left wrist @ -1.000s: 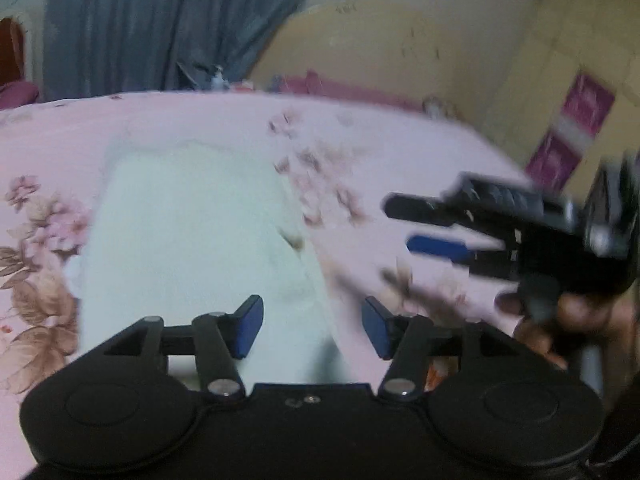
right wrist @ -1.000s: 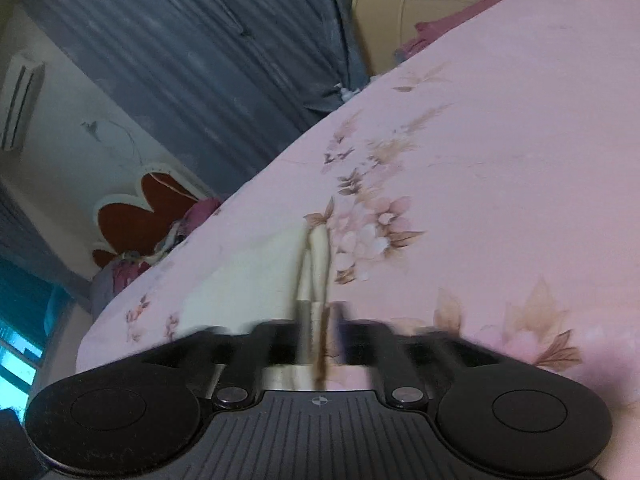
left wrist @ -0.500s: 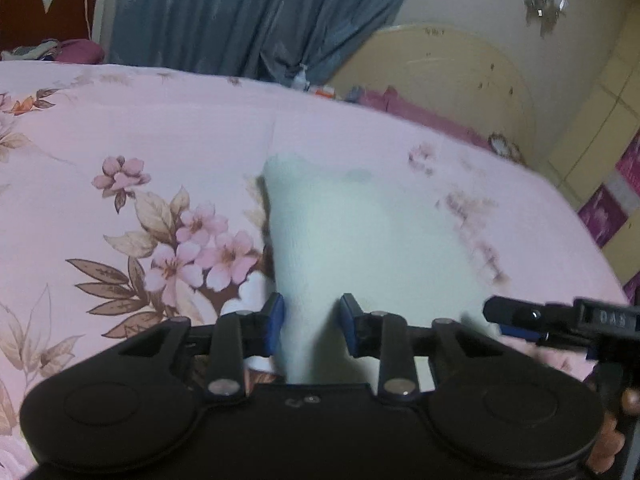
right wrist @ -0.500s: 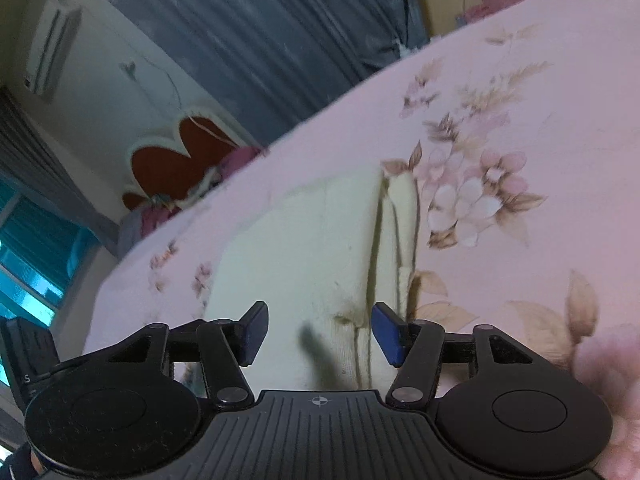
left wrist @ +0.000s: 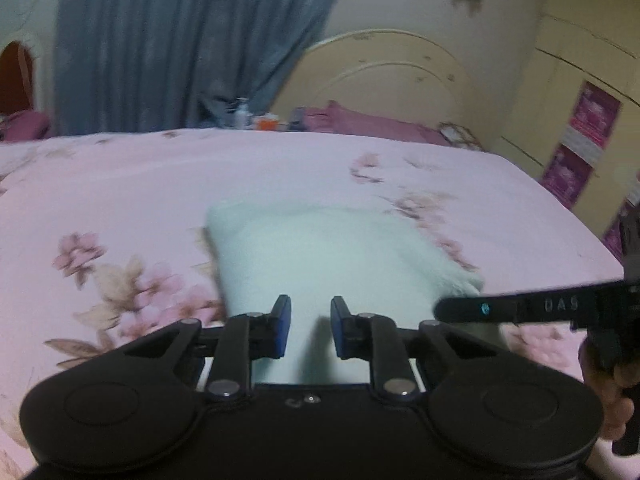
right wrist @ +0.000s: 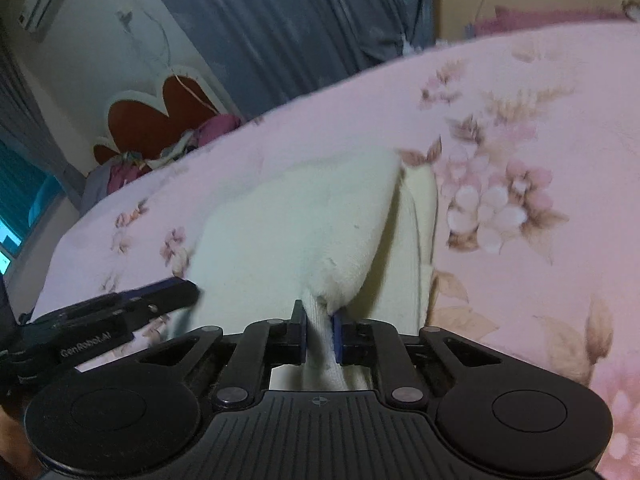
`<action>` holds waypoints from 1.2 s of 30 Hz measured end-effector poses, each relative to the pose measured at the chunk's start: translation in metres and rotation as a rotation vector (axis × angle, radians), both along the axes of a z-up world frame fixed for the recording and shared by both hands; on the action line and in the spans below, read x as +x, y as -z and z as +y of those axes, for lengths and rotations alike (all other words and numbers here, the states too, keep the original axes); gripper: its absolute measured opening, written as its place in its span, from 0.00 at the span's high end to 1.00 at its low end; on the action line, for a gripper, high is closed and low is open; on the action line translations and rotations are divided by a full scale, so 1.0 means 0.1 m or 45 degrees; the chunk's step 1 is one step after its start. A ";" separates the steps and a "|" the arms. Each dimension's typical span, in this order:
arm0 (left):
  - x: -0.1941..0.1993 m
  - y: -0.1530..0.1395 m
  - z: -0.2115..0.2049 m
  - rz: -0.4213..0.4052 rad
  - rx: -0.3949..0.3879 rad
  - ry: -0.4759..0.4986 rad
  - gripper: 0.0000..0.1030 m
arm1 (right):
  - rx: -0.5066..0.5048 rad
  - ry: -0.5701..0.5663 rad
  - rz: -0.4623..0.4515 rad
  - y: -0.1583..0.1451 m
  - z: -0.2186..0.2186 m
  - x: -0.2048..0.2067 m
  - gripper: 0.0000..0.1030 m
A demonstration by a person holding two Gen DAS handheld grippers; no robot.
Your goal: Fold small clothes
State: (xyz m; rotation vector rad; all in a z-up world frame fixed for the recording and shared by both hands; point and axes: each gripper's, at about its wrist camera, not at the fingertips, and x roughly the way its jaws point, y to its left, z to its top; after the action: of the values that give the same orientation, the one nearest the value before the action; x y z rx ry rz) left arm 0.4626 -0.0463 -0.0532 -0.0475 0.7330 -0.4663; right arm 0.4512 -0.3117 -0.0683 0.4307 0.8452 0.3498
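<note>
While right tool [right wrist: 319,330] pinches one garment [right wrist: 288,232], left tool [left wrist: 307,326] gapes.

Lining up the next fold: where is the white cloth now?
The cloth lies mid-bed on the pink sheet, its near edge pinched in the right gripper.

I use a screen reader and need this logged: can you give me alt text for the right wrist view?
The right gripper is shut on a pinched fold of a cream-white garment lying on a pink floral bedsheet. The left gripper reaches in from the left at the garment's edge; grey-blue curtains hang behind.
</note>
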 end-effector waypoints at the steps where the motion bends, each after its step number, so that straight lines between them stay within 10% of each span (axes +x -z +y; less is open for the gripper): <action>1: -0.02 -0.01 -0.08 0.002 0.030 0.025 0.81 | -0.001 0.004 -0.014 -0.04 -0.05 -0.05 0.89; 16: 0.27 0.24 -0.18 0.177 0.021 0.000 0.82 | 0.030 0.011 0.119 0.26 -0.33 -0.05 0.90; 20: 0.34 0.03 -0.18 -0.001 0.025 0.009 0.75 | -0.031 0.093 -0.011 -0.02 -0.45 -0.07 0.73; 30: 1.14 0.36 -0.37 0.131 0.081 -0.027 0.72 | -0.394 -0.095 0.008 0.20 0.12 0.92 0.72; 36: 1.00 0.25 -0.33 0.013 0.055 -0.026 0.74 | -0.337 -0.056 -0.058 0.15 0.01 0.86 0.72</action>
State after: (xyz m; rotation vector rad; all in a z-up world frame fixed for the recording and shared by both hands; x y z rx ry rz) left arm 0.5624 -0.0795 -0.0786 -0.0169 0.7520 -0.4311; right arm 0.5372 -0.3102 -0.0837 0.1582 0.8441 0.2823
